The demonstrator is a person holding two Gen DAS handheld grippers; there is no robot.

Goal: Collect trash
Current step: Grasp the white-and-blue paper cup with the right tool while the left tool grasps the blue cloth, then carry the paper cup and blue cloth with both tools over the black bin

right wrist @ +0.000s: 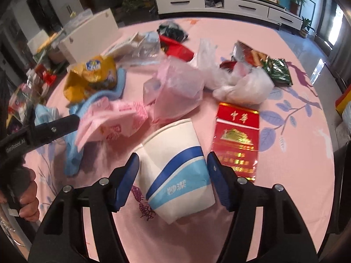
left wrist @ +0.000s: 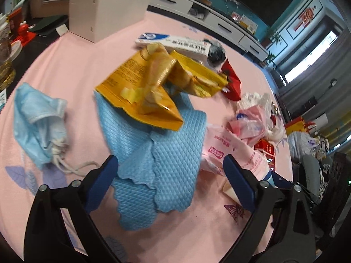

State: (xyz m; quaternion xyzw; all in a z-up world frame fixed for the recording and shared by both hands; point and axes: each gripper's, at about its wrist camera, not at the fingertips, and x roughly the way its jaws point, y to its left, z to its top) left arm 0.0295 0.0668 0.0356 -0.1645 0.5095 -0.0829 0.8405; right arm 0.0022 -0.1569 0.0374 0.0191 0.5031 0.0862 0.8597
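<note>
Trash lies scattered over a pink tablecloth. My left gripper is open, its blue fingers either side of a quilted blue cloth without pressing it. A yellow snack bag lies on the cloth's far end, and a blue face mask is to its left. My right gripper has its pads against both sides of a white paper cup with blue stripes, lying on its side. Beside the cup is a red cigarette pack. Beyond it are a pink plastic bag and a pink paper bag.
A white box stands at the table's far left, with a toothpaste carton near it. A white plastic bag and a green wrapper lie far right. A hand holds the left gripper's handle. A TV cabinet runs behind the table.
</note>
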